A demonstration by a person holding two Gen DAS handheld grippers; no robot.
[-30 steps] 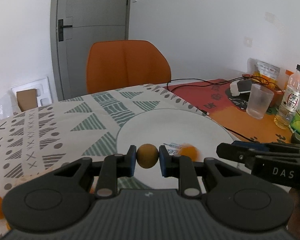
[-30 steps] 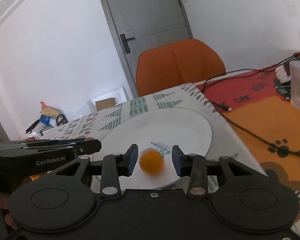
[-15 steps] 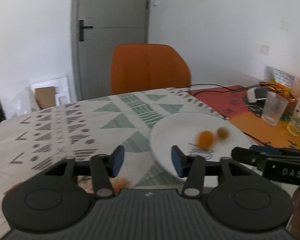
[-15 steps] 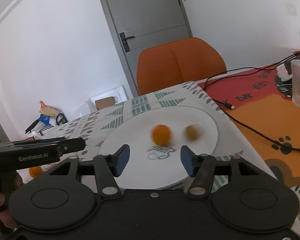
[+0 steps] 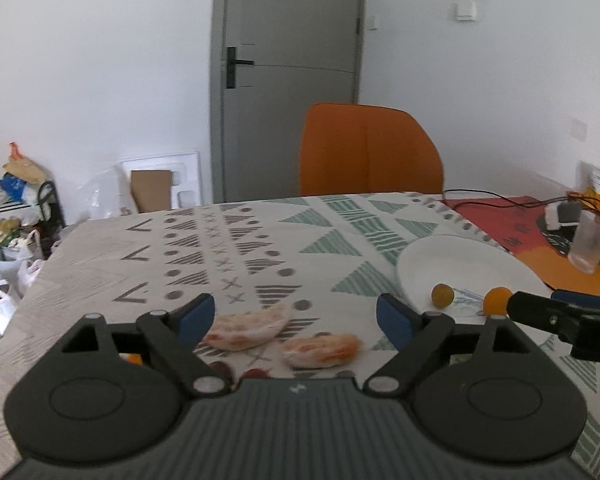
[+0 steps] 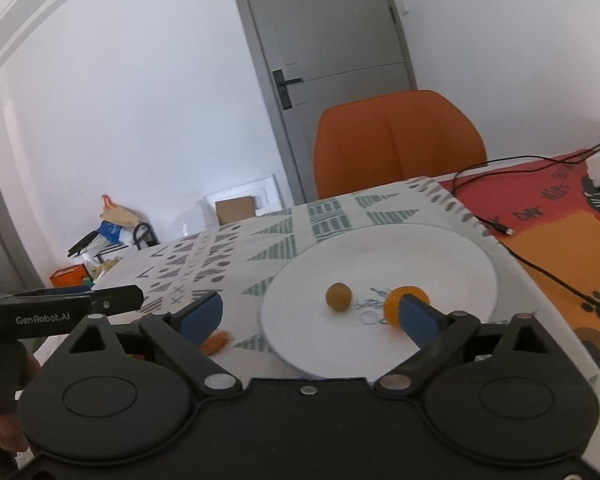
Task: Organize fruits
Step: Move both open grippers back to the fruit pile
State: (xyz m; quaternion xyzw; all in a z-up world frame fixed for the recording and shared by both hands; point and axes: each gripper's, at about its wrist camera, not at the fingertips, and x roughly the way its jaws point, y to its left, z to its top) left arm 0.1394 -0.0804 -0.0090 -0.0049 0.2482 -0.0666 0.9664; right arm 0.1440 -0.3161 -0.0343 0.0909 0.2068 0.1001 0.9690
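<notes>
White plain walls (image 5: 100, 80) are seen all around the room. A tall grey door with a black handle (image 5: 288, 80) is shut at the back. An orange padded chair (image 5: 370, 150) is pushed up to the table. Bags and clutter (image 5: 12, 216) are piled in the left corner.

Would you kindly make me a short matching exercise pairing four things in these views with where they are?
1. brownish fruit
2. peeled orange segments
3. orange chair
4. clear cup

a. behind the table's far edge
b. on the white plate
c. on the red-orange mat
d. on the patterned cloth, before the left gripper

Pairs: 1-b, 2-d, 3-a, 4-c
</notes>
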